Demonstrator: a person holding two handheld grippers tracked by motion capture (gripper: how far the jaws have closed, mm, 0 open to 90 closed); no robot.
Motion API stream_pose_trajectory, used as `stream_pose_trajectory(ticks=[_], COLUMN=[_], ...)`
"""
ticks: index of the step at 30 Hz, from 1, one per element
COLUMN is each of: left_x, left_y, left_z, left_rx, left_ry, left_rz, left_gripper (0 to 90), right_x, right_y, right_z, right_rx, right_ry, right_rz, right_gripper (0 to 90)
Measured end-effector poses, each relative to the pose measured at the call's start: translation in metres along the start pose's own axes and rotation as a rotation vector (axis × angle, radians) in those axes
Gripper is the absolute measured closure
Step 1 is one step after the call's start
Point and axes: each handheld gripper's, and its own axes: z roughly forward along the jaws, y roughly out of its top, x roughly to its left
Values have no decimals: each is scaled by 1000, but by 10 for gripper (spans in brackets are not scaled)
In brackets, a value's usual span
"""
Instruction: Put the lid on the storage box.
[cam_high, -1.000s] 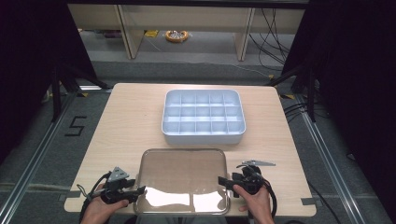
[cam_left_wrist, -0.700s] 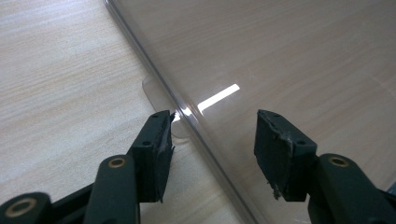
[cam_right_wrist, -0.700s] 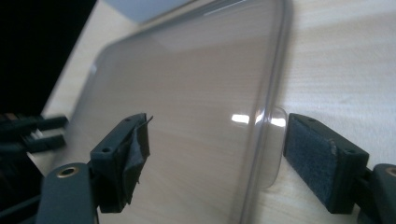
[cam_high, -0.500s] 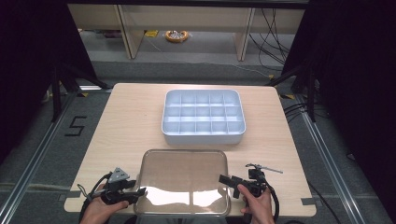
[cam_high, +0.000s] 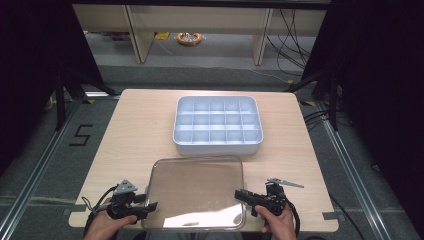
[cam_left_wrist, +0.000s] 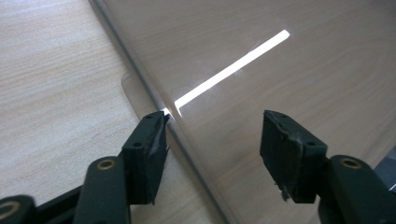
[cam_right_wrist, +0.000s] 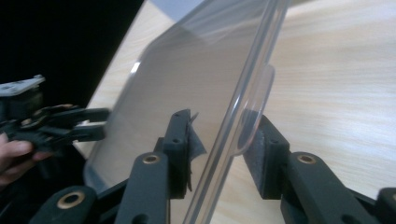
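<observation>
A clear plastic lid (cam_high: 197, 190) lies flat near the table's front edge, just in front of a white compartment tray (cam_high: 218, 148) with empty cells. My left gripper (cam_high: 151, 205) sits at the lid's left edge. In the left gripper view it (cam_left_wrist: 215, 135) is open wide, its jaws astride the rim of the lid (cam_left_wrist: 280, 70). My right gripper (cam_high: 240, 194) is at the lid's right edge. In the right gripper view it (cam_right_wrist: 219, 135) is open, with the lid's rim tab (cam_right_wrist: 259, 112) between its jaws and resting against the right one.
The wooden table (cam_high: 135, 130) has bare surface left and right of the tray. The lid's front edge lies close to the table's front edge. Beyond the table are a grey floor, shelf legs and cables.
My right gripper has shifted slightly toward the person along the lid's right edge. The left gripper and the lid have barely moved.
</observation>
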Motion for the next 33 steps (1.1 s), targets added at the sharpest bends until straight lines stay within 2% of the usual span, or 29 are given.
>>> stream_pose_trajectory(ticks=[3, 5, 6, 7, 8, 9, 10, 11, 12, 13, 15, 19, 20, 23, 24, 25, 26, 28, 29, 30, 32, 33], left_x=[1, 3, 5, 5, 8, 11, 12, 12, 13, 13, 15, 24, 28, 31, 32, 32, 33, 34, 34, 34, 33, 31], left_y=[0, 1, 1, 2, 2, 2, 3, 3, 3, 3, 4, 6, 7, 8, 9, 9, 8, 8, 7, 8, 8, 9], left_z=[0, -1, -1, 0, 0, -2, -2, -1, -1, -1, -1, -1, -1, 1, 0, 1, 0, -1, -2, -4, -8, -10], left_rx=[-4, 6, 14, 5, -3, 3, -2, -12, -4, -12, -9, -23, -22, -54, -52, -61, -62, -82, -96, -114, -145, -162], left_ry=[-20, -31, -1, 35, 30, 10, 1, 3, 8, -2, -6, -31, -49, -63, -64, -63, -64, -66, -65, -62, -52, -48], left_rz=[-7, -9, 3, -7, -31, -28, -50, -59, -61, -69, -71, -113, -118, -168, -170, -181, -192, -234, -240, -236, -226, -226], left_gripper=[376, 354, 323, 247, 223, 241, 241, 237, 238, 235, 223, 213, 217, 261, 300, 300, 338, 363, 402, 432, 488, 500], right_x=[4, 4, 5, 9, 10, 13, 13, 12, 12, 14, 16, 17, 15, 15, 14, 14, 14, 14, 15, 18, 17, 16], right_y=[2, 3, 4, 4, 5, 4, 4, 5, 5, 7, 8, 11, 13, 15, 16, 16, 16, 17, 17, 17, 18, 18], right_z=[-2, -4, -4, -5, -5, -3, -3, -2, -1, -2, -3, -4, -3, -2, -2, -2, -2, -3, -3, -5, -5, -6], right_rx=[-15, -33, -37, -35, -39, -25, -25, -31, -35, -41, -35, -40, -47, -44, -41, -41, -32, -21, -12, 5, -4, -13], right_ry=[13, 46, 53, 64, 63, 83, 83, 84, 84, 108, 113, 128, 126, 132, 131, 131, 124, 116, 102, 79, 49, 50], right_rz=[-23, -35, -39, -28, -55, -45, -45, -85, -97, -88, -103, -126, -155, -171, -169, -169, -150, -144, -138, -112, -150, -157], right_gripper=[652, 668, 670, 671, 672, 680, 680, 681, 681, 687, 688, 697, 698, 698, 698, 698, 697, 696, 694, 692, 693, 694])
